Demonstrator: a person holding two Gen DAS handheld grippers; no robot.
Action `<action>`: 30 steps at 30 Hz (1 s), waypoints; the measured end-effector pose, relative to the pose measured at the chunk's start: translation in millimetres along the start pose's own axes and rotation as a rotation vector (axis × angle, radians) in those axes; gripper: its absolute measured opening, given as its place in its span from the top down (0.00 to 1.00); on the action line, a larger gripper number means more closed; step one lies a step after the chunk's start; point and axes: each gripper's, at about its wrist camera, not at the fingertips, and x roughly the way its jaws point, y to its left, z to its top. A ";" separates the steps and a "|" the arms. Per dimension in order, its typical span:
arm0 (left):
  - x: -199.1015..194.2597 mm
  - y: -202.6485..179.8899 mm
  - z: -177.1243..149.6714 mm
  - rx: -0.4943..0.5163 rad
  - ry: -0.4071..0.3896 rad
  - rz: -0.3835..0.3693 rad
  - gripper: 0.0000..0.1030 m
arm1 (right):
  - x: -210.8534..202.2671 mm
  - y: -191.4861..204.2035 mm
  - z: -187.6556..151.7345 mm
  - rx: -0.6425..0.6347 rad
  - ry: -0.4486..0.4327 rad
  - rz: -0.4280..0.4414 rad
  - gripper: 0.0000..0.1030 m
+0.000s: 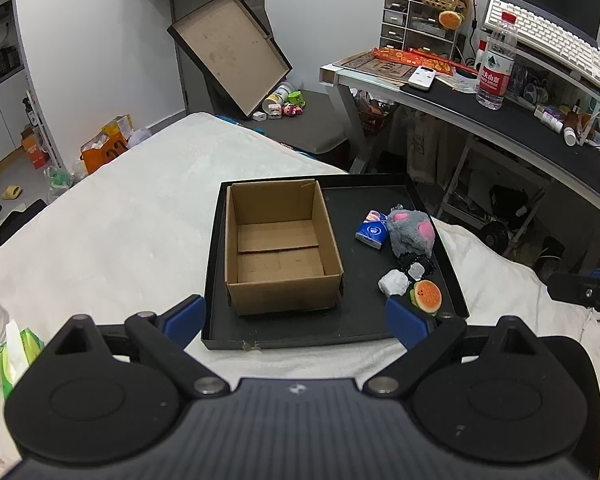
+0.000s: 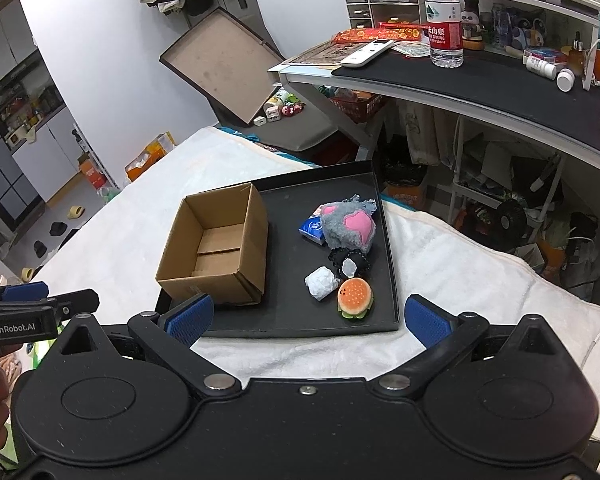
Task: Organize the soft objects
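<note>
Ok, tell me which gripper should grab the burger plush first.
Right gripper: open, with the burger plush just ahead between its fingers. The left gripper faces the cardboard box instead.

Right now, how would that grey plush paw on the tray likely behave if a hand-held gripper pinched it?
The grey plush paw looks fluffy and stuffed, so it would probably squash rather than resist. It likely weighs little for its bulk. Leaning against the blue tissue pack, it may nudge that pack when lifted.
</note>
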 end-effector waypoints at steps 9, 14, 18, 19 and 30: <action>19.7 11.4 9.3 -0.020 0.012 0.021 0.07 | 18.4 0.4 6.9 0.008 0.012 -0.006 0.00; 36.0 18.6 13.2 -0.037 0.030 0.018 0.07 | 30.4 -2.1 10.1 0.016 0.010 -0.020 0.00; 48.3 23.1 14.7 -0.037 0.042 0.016 0.07 | 37.8 -6.5 11.1 0.024 -0.010 -0.026 0.00; 52.6 24.4 15.3 -0.034 0.047 0.018 0.07 | 39.6 -7.9 11.0 0.024 -0.012 -0.021 0.00; 96.2 41.5 28.1 -0.071 0.076 0.032 0.07 | 76.3 -15.5 20.7 0.028 -0.002 -0.037 0.00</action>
